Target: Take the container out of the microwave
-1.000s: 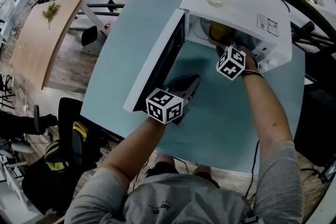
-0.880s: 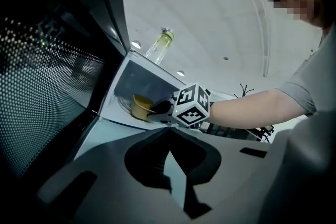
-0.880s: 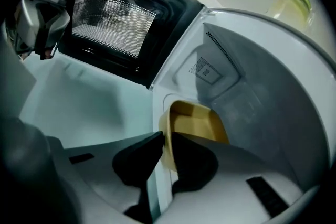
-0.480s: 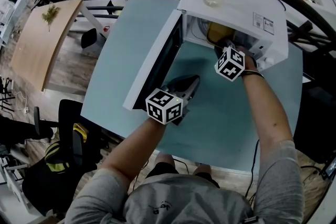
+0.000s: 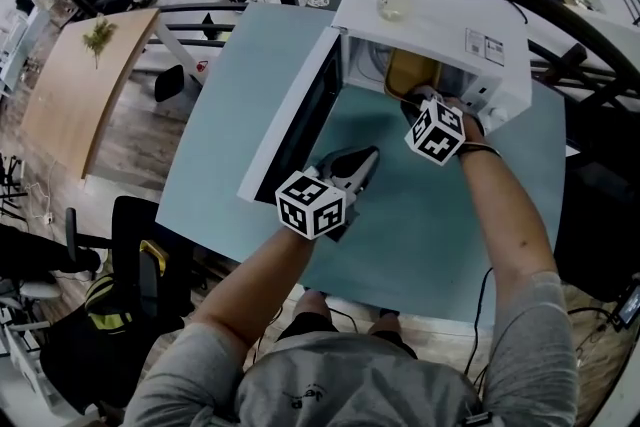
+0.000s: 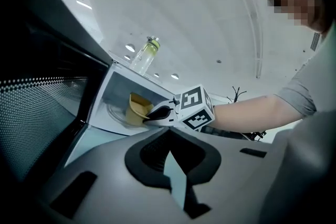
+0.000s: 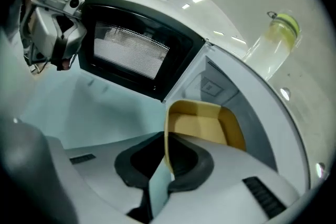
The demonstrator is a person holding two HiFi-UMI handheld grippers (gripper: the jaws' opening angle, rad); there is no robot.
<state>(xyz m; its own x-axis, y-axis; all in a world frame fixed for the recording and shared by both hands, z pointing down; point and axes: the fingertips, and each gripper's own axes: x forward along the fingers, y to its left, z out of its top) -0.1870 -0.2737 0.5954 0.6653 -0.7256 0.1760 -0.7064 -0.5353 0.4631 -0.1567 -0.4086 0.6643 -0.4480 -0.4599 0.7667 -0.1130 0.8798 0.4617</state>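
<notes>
While the microwave (image 5: 430, 10) stands at the table's (image 5: 430, 215) far side with its door (image 5: 300, 120) swung open to the left, the head view shows the tan container (image 5: 408, 75) in its mouth, the right gripper (image 5: 415, 103) at its near edge. The left gripper (image 5: 362, 163) hangs over the table, near the door.

In the left gripper view its jaws are together and empty. The container (image 6: 135, 109), open-topped and thin-walled, sits just inside the opening.

In the right gripper view the jaws have just been closing and pinch the container's (image 7: 202, 126) near wall.
</notes>
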